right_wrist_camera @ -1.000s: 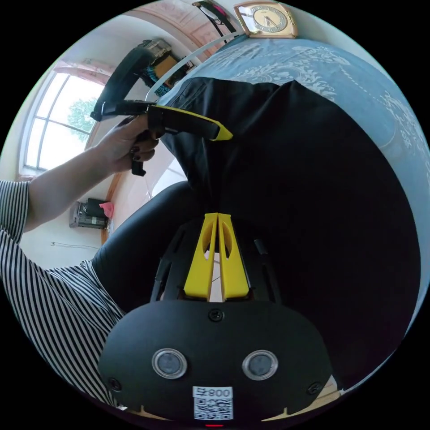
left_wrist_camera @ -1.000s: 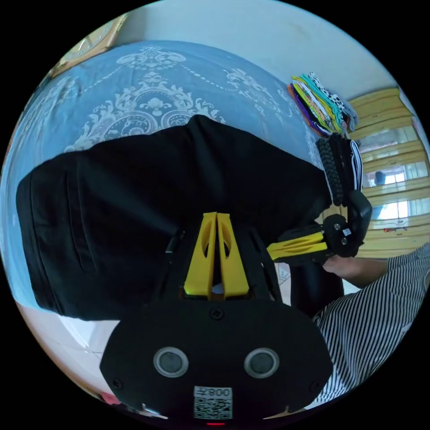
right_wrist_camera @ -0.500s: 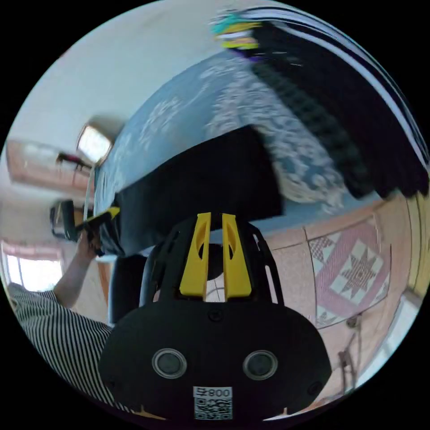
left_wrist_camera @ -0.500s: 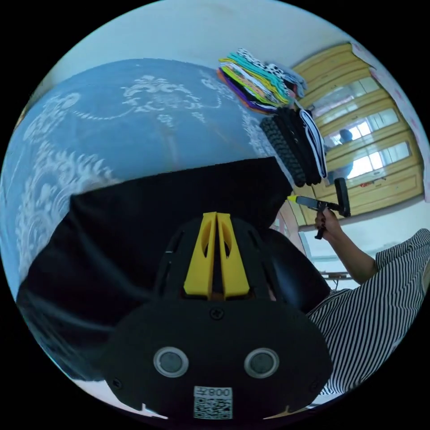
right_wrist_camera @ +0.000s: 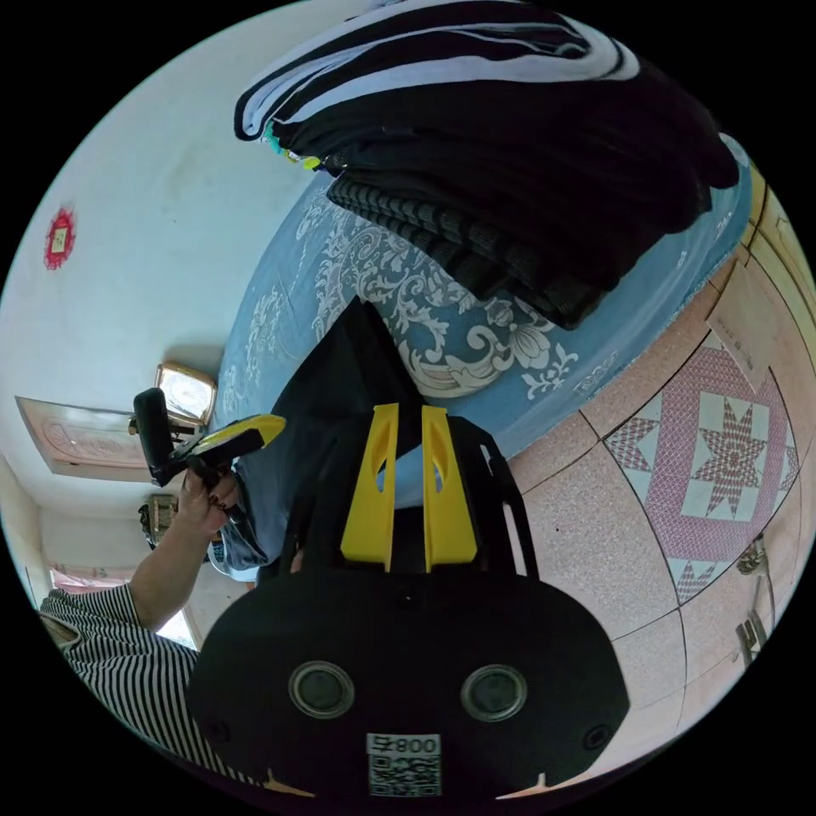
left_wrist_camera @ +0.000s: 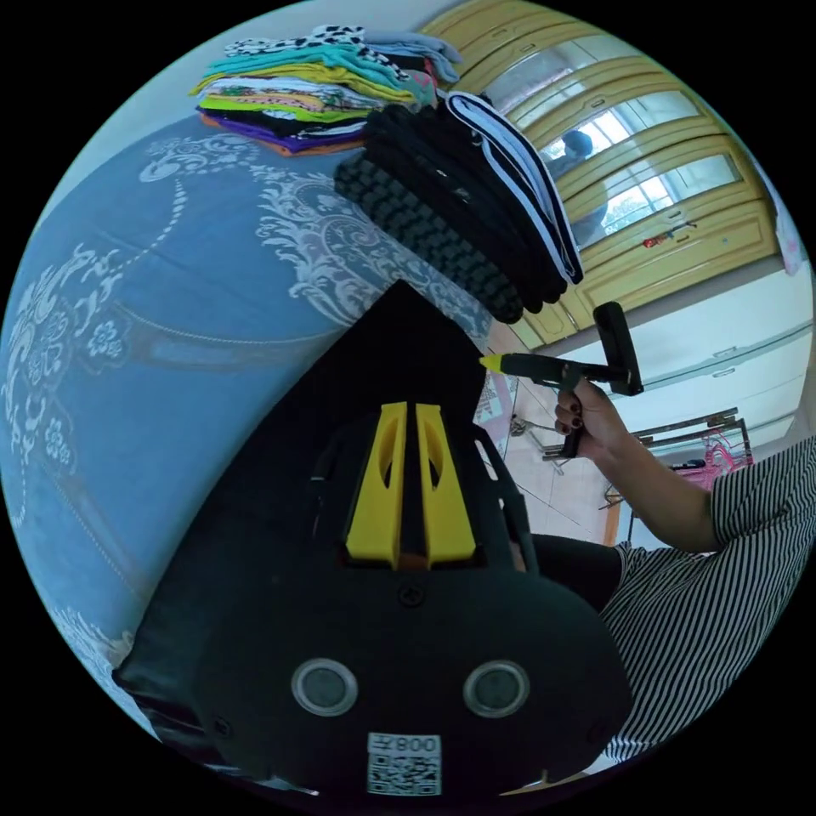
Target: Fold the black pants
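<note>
Bed (left_wrist_camera: 127, 340): blue cover | pants (left_wrist_camera: 374, 374): folded flat at near edge | left gripper (left_wrist_camera: 411, 412): jaws slightly parted, empty, over pants | stack (left_wrist_camera: 459, 221): dark clothes, far right | right gripper (right_wrist_camera: 409, 415): jaws parted, empty | step: fold apparently finished | next: move pants to stack, needing a fresh grasp

Blue bedspread (left_wrist_camera: 144, 357) is lying bare across left of the left gripper view. Black pants (left_wrist_camera: 280, 476) are covering centre. Dark folded stack (left_wrist_camera: 459, 212) and coloured stack (left_wrist_camera: 297, 85) are blocking upper centre. Tiled floor (right_wrist_camera: 646, 527) is sitting open at right of the right gripper view.
</note>
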A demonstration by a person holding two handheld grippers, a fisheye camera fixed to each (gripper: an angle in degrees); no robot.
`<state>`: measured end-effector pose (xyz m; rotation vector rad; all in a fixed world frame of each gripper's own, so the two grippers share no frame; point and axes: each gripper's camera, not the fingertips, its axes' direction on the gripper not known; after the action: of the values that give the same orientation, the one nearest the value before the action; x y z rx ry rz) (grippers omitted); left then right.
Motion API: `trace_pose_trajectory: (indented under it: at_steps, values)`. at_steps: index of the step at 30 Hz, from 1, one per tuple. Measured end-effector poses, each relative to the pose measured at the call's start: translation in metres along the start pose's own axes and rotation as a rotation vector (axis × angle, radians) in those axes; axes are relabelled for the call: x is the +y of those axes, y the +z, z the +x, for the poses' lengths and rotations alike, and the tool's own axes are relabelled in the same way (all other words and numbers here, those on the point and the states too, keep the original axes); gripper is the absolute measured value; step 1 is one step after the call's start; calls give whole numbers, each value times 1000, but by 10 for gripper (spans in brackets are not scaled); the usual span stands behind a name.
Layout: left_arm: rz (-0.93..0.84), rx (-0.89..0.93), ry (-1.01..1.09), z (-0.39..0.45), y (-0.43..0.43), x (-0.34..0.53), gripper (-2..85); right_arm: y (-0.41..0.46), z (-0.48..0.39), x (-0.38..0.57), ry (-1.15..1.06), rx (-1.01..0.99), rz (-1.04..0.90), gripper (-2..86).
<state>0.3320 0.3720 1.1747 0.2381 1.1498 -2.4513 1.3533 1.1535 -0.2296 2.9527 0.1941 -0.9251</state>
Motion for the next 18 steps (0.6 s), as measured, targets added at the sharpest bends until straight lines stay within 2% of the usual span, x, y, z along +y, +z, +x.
trace_pose_trajectory:
  at_steps: [7,13,18]
  values:
    - [-139,-2,78,49,105,-36,17,11,58,32,-22,-35,-14,18]
    - [-105,18,111,73,140,-60,15,-6,87,59,-79,-59,2,11]
    - [-154,-3,92,79,179,-76,12,19,129,73,-45,-50,-40,14]
